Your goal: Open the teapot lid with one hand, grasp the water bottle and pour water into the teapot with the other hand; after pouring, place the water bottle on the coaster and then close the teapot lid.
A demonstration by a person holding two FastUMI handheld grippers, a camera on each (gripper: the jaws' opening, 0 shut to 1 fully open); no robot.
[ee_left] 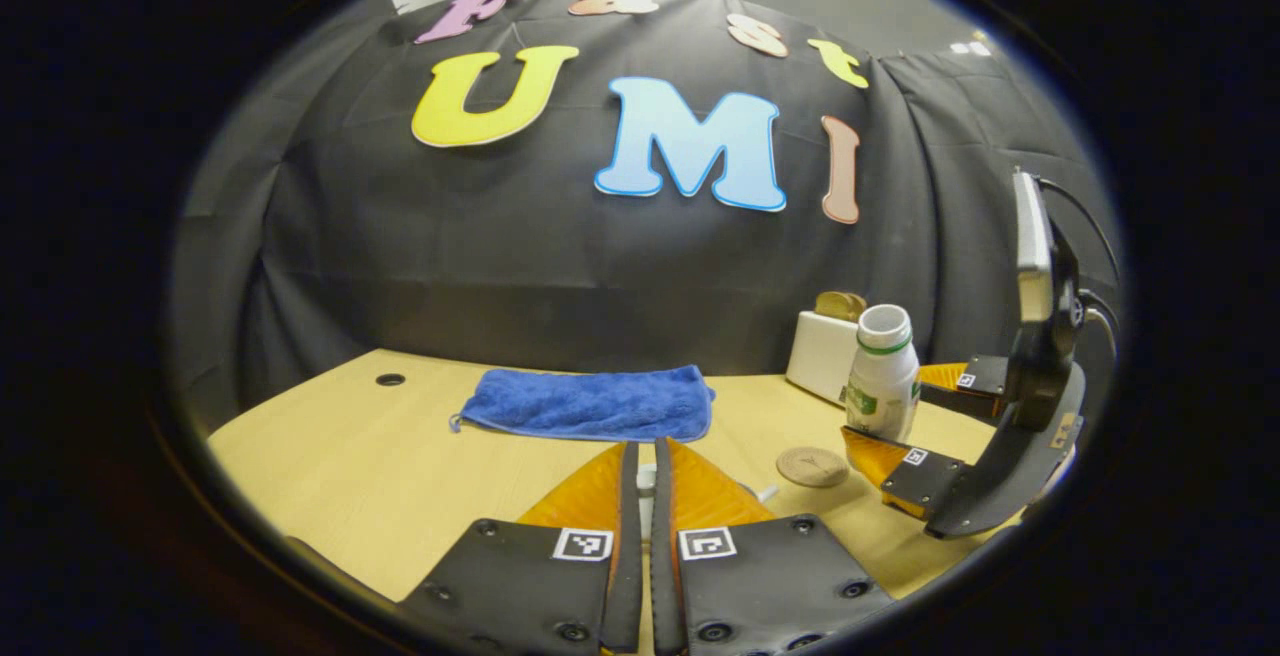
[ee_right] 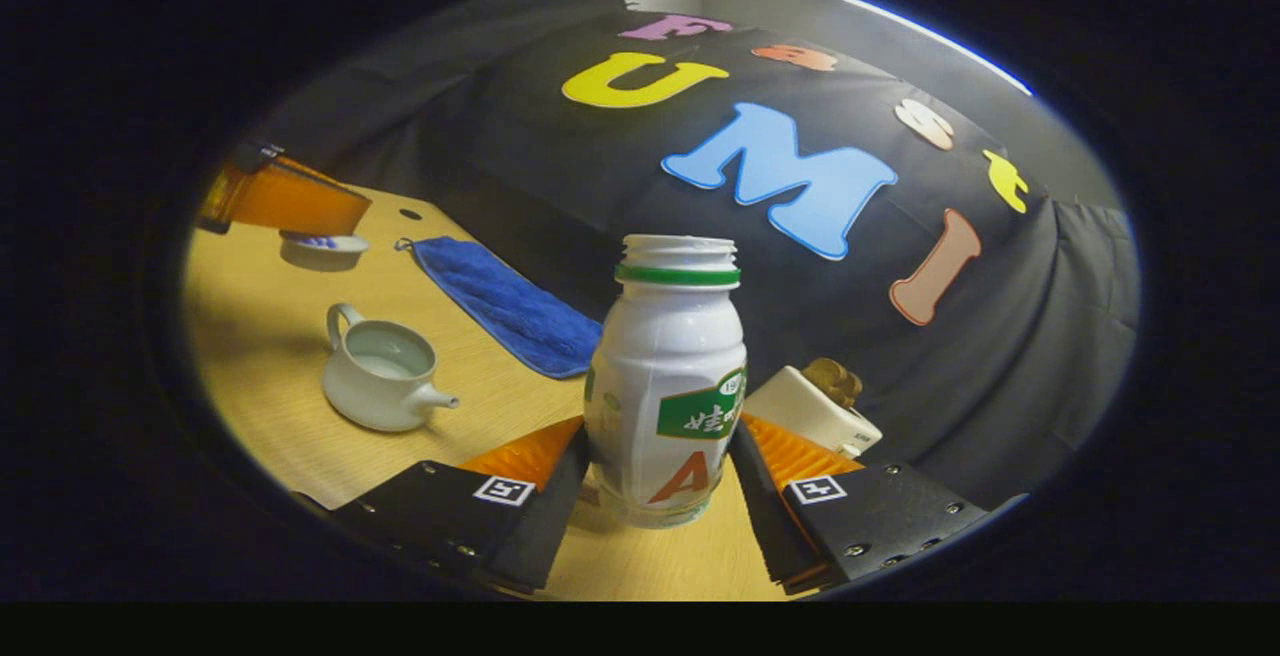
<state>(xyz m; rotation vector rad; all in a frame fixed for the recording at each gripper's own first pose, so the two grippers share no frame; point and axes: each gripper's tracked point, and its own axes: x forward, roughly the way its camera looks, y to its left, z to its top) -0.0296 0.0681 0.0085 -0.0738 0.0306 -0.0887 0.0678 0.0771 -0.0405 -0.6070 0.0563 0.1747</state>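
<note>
wood-grain table [ee_left: 330, 456] in the left gripper view; left gripper [ee_left: 645, 496] fingers pinched on the white teapot lid [ee_left: 647, 481]. coaster [ee_left: 812, 466] near the right edge. right gripper view: right gripper [ee_right: 665, 471] fingers against the upright water bottle [ee_right: 668, 386]; open teapot [ee_right: 382, 376] toward the left edge, blue cloth [ee_right: 510, 306] behind it.

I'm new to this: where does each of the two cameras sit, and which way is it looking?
Left gripper view: rides on the left gripper, facing the booth wall across the wooden table and blue cloth; its own two fingers show at the bottom.
Right gripper view: rides on the right gripper, facing the white plastic bottle between its own fingers, with the white open teapot to the side.
Shared: bottle, cloth, and each other's gripper.
</note>
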